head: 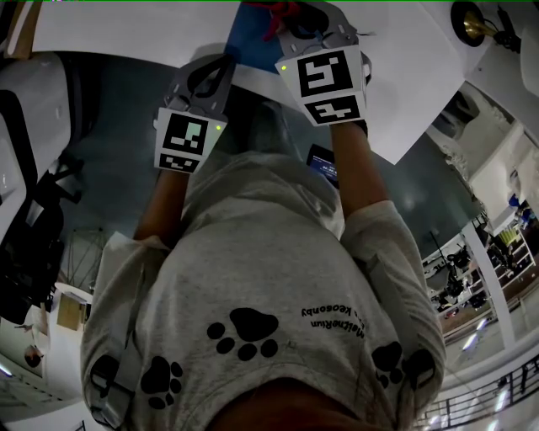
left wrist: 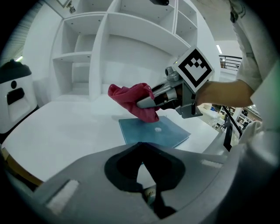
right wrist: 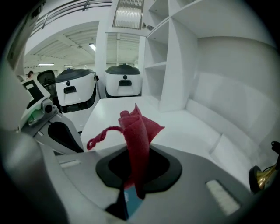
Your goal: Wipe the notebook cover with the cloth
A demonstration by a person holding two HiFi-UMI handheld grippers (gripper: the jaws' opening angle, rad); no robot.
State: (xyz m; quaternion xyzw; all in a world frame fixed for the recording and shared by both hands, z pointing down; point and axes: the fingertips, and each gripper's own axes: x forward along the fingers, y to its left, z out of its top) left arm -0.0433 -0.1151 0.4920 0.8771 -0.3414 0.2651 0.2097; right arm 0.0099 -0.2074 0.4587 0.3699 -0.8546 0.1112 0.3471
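In the head view, a person in a grey paw-print T-shirt is leaning over the white desk (head: 404, 101). The left claw (head: 210, 76) is hanging at the desk's near edge. The right claw (head: 307, 29) is reaching further in, over the flat blue notebook (head: 251, 38), and a scrap of the crumpled red cloth (head: 282, 10) is showing at its tip.

In the left gripper view, the left claw (left wrist: 146, 192) is sitting drawn together with nothing in it, only bare desk showing through the slim gap. Beyond it, the right claw (left wrist: 148, 101) is carrying the cloth (left wrist: 129, 97) over the far edge of the notebook (left wrist: 153, 133). The notebook is lying flat on the desk (left wrist: 61, 131) in front of white shelving (left wrist: 131, 48). The cloth's lowest fold is hanging at the cover (whether it is touching is not clear).

In the right gripper view, the right claw (right wrist: 133, 183) is pinching the cloth (right wrist: 138, 129) tightly. The bunch is standing up past the jaws, and a loose thread (right wrist: 100, 134) is curling off to the left. A sliver of notebook (right wrist: 131, 203) is peeking out below.

Nothing is pinning the notebook, so a firm stroke is likely to push it across the smooth desk rather than wipe it. With most of the cloth bunched beyond the jaws, the hard tips may also meet the cover before the fabric does.
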